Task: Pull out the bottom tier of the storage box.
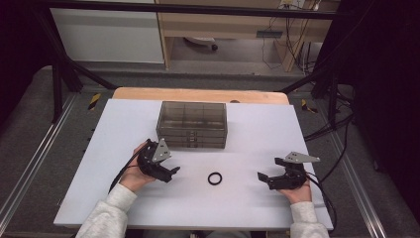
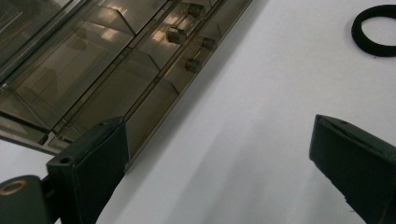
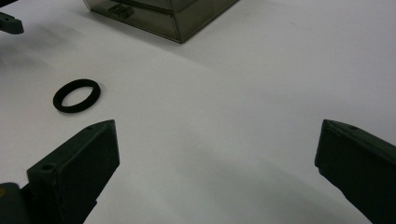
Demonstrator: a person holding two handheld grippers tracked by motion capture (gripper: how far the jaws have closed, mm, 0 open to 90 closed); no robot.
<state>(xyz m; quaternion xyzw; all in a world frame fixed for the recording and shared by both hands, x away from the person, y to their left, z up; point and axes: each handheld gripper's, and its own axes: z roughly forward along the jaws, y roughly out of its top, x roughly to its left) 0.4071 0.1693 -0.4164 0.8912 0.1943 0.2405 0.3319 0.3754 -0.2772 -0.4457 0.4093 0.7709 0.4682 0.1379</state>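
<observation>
- Ring (image 1: 215, 178) lies flat on the white table (image 1: 257, 203), lower centre of the high view, between my two grippers, touching neither.
- Left gripper (image 1: 174, 171) released, empty; right gripper (image 1: 261, 175) released, empty.
- Drawer box (image 1: 192, 124) sits above centre.
- I'd come low with the right, straddle the ring's rim, then clench gently.

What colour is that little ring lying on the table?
The ring is black, plain, against the white table; the right gripper view shows it best.

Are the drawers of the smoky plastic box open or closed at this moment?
Closed: the drawer fronts of the plastic box sit flush in one plane, knobs lined up, none pulled out toward the black ring.
</observation>
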